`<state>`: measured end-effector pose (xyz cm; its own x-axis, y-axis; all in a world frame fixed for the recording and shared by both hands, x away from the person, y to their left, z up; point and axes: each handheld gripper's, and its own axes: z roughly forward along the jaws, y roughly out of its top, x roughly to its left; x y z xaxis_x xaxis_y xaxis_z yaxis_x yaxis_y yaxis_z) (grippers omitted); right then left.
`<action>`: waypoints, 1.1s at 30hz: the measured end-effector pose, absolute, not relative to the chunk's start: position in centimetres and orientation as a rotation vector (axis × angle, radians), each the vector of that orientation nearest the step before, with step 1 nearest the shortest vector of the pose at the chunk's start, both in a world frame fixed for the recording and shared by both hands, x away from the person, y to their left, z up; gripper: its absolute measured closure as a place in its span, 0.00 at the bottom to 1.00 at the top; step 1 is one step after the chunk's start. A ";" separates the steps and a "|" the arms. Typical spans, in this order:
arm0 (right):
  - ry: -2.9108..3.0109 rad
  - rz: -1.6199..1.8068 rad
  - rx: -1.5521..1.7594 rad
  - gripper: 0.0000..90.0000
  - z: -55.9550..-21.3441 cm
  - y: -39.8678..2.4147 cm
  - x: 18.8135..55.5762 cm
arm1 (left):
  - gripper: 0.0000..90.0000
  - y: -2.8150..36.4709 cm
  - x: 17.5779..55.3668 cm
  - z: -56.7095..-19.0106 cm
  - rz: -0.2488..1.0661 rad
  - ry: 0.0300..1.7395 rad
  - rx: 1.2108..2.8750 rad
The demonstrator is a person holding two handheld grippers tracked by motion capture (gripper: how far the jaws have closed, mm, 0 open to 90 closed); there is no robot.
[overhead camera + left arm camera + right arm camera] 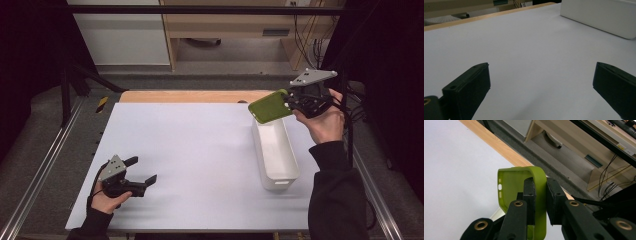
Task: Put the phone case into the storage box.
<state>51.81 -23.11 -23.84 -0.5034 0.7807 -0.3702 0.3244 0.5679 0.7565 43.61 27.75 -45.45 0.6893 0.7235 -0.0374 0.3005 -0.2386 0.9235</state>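
right gripper view looks along two matte black jaws with brass-coloured screw heads, and the right gripper (pixel 540 195) has them pinched on one side wall of a green phone case (pixel 516 185). the case is soft-looking and smooth, a shallow rounded-corner shell with small button slots cut along its far edge; one jaw sits inside the shell, the other outside it. beyond it lie the pale table sheet, a light wood edge and grey floor.

the high view gives what that close look cannot: the case is held in the air, tilted, over the far end of a long white bin (pixel 275 150), a plain rectangular plastic tub with rounded corners standing on the white table (pixel 190 150) at its right side. the right hand (pixel 325 122) wraps the gripper body, with the grey three-cornered plate on top.

the left gripper (pixel 140 170) rests low at the near left of the table, jaws spread wide with nothing between them. the left gripper view confirms it, showing two blocky black fingers (pixel 466 87) well apart over bare sheet, and the bin's smooth outer wall at upper right.
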 end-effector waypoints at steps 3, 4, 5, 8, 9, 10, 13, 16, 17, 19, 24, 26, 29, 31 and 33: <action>2.083 0.788 0.876 0.88 -23.8 -23.3 52.0 | 0.01 27.8 43.6 -45.4 0.490 0.809 1.823; 2.084 0.782 0.876 0.88 -23.8 -23.3 52.0 | 0.01 27.8 43.6 -45.5 0.489 0.808 1.823; 2.083 0.775 0.873 0.88 -23.8 -23.3 52.1 | 0.01 27.7 43.6 -45.5 0.489 0.808 1.822; 2.093 0.756 0.856 0.88 -23.8 -23.4 52.4 | 0.01 27.7 43.7 -45.5 0.487 0.808 1.822; 2.096 0.754 0.850 0.88 -23.8 -23.4 52.5 | 0.01 27.7 43.7 -45.5 0.487 0.808 1.821; 2.101 0.749 0.844 0.88 -23.9 -23.4 52.6 | 0.01 27.8 43.7 -45.5 0.486 0.809 1.820; 2.119 0.727 0.820 0.88 -24.0 -23.4 52.9 | 0.01 27.8 43.7 -45.6 0.484 0.809 1.821; 2.137 0.706 0.789 0.88 -24.1 -23.4 53.2 | 0.01 27.7 43.7 -45.7 0.482 0.812 1.823; 2.146 0.702 0.781 0.88 -24.2 -23.4 53.3 | 0.01 27.7 43.8 -45.7 0.479 0.811 1.825; 2.158 0.691 0.765 0.88 -24.3 -23.4 53.5 | 0.01 27.6 43.8 -45.8 0.478 0.810 1.829; 2.180 0.665 0.735 0.88 -24.4 -23.7 54.1 | 0.01 27.6 43.9 -46.0 0.471 0.813 1.831; 2.191 0.658 0.722 0.88 -24.4 -23.9 54.4 | 0.01 27.6 43.9 -46.0 0.469 0.816 1.830; 2.208 0.656 0.702 0.88 -24.4 -24.0 55.0 | 0.01 27.6 44.0 -46.1 0.468 0.817 1.831; 2.216 0.656 0.690 0.88 -24.5 -24.1 55.3 | 0.01 27.5 44.0 -46.1 0.467 0.815 1.832; 2.234 0.645 0.675 0.88 -24.7 -24.1 55.7 | 0.01 27.5 44.0 -46.1 0.464 0.814 1.832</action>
<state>55.67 -24.09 -24.69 -0.6150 0.6266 -0.4788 0.2752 0.7395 0.6143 44.02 27.52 -46.12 0.6954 0.7165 -0.0551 0.3179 -0.2379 0.9178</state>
